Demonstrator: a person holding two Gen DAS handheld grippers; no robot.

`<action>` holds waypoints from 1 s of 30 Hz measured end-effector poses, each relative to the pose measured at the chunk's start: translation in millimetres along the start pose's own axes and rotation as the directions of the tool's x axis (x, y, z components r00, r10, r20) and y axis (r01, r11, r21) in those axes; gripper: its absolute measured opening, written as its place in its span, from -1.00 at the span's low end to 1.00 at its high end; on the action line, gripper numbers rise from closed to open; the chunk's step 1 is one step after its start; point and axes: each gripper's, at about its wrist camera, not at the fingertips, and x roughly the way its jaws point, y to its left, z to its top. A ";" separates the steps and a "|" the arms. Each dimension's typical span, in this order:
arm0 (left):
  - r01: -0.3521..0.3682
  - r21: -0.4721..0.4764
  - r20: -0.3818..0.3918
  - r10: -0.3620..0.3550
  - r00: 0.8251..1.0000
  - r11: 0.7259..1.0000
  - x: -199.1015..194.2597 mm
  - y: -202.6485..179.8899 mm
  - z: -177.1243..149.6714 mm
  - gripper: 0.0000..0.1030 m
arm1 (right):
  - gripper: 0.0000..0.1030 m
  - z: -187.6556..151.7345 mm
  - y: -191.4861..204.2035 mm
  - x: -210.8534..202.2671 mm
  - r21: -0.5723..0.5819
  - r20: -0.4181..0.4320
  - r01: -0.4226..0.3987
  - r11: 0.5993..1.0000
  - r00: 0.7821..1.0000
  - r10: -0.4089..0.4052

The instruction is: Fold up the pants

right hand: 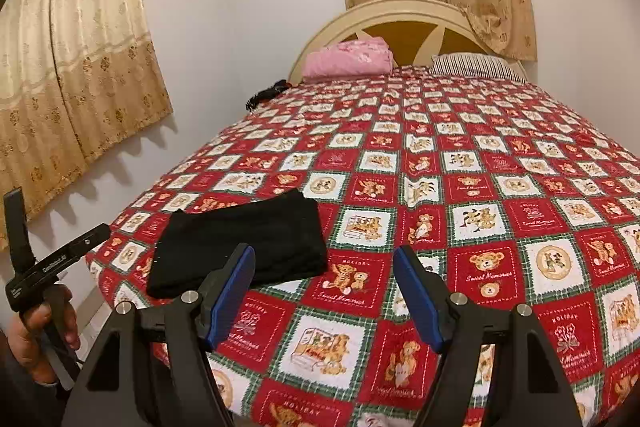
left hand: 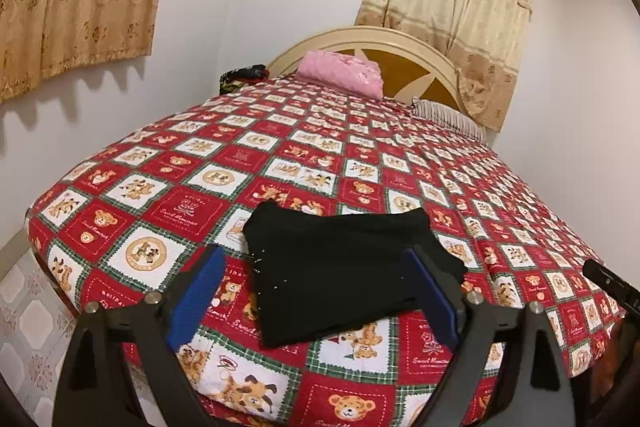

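Black pants (left hand: 344, 267) lie folded into a compact rectangle on the red bear-patterned bedspread (left hand: 280, 155), near the bed's front left corner. My left gripper (left hand: 316, 291) is open and empty, held above the bed just in front of the pants, its blue pads on either side of them in view. In the right wrist view the pants (right hand: 244, 247) lie to the left of my right gripper (right hand: 324, 291), which is open, empty and above bare bedspread (right hand: 460, 167). The left gripper's body (right hand: 44, 267) shows at the far left, held by a hand.
A folded pink blanket (left hand: 340, 73) and a striped pillow (right hand: 476, 67) lie by the cream headboard (left hand: 400, 43). A dark bundle (left hand: 240, 77) sits at the bed's far left edge. White walls and beige curtains (right hand: 72, 75) surround the bed. Tiled floor (left hand: 24, 327) is at the left.
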 end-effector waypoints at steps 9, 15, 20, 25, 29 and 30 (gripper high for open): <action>-0.003 0.031 0.036 0.002 0.999 1.000 -11.4 -10.9 0.5 0.80 | 0.41 -8.2 9.5 -24.2 -0.020 0.050 -0.010 1.000 0.999 0.011; -0.014 0.046 0.045 0.012 0.999 0.999 -13.6 -16.7 -1.9 0.88 | 0.41 -10.4 9.4 -29.0 -0.016 0.056 -0.020 1.000 0.998 0.020; -0.015 0.053 0.041 0.013 0.999 0.999 -13.8 -19.7 -4.5 0.88 | 0.41 -13.2 11.7 -32.3 -0.023 0.060 -0.028 0.999 0.998 0.029; -0.014 0.056 0.039 0.012 0.999 0.998 -14.9 -21.7 -6.3 0.88 | 0.41 -14.8 12.7 -34.5 -0.019 0.064 -0.030 0.999 0.997 0.032; -0.024 0.071 0.047 0.021 0.999 0.997 -17.1 -26.5 -7.0 0.99 | 0.41 -14.6 15.5 -38.5 -0.019 0.082 -0.035 0.999 0.996 0.037; -0.024 0.071 0.049 0.021 0.999 0.997 -17.7 -26.8 -6.8 1.00 | 0.41 -14.6 16.7 -39.0 -0.021 0.084 -0.036 0.999 0.996 0.037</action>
